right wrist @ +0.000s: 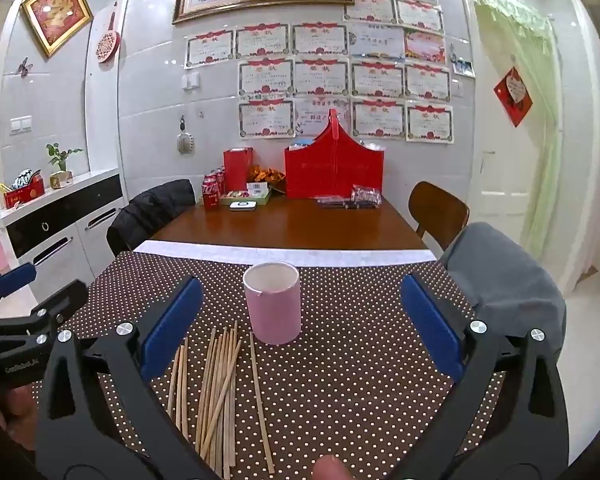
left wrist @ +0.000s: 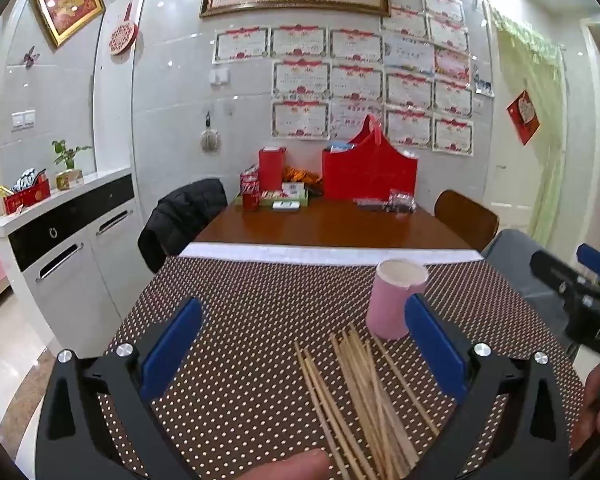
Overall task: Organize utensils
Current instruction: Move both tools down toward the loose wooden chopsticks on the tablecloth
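Observation:
Several wooden chopsticks (left wrist: 360, 396) lie loose on the brown dotted tablecloth (left wrist: 240, 360), seen too in the right wrist view as chopsticks (right wrist: 216, 392). Just beyond them an empty pink cup (left wrist: 396, 300) stands upright, the same cup (right wrist: 273, 302) in the right wrist view. My left gripper (left wrist: 304, 344) hovers open above the cloth, the chopsticks lying between and below its blue pads. My right gripper (right wrist: 302, 322) is open too, the cup ahead of its spread fingers. Neither holds anything.
Behind the cloth, the wooden table (right wrist: 284, 224) carries a red gift bag (right wrist: 334, 168), soda cans (right wrist: 212, 192) and packets along the wall. A chair with a black jacket (right wrist: 152, 208) stands left, a grey-draped chair (right wrist: 508, 280) right, a white cabinet (left wrist: 68, 248) far left.

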